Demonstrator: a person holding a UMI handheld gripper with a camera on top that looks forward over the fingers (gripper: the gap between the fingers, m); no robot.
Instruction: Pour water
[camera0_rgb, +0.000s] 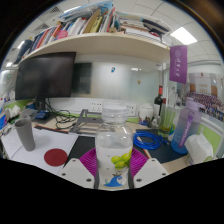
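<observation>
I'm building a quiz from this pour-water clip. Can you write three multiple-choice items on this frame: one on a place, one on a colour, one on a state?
1. Where is the clear cup?
A. between the gripper's fingers
B. on the bookshelf
C. behind the monitor

2. What colour is the round coaster on the desk?
A. yellow
B. red
C. white

3. What state is the monitor in?
A. showing a video
B. tipped over
C. dark

Answers:
1 A, the cup stands between the pink pads of the gripper.
2 B, it is a dark red disc left of the cup.
3 C, its screen shows black.
</observation>
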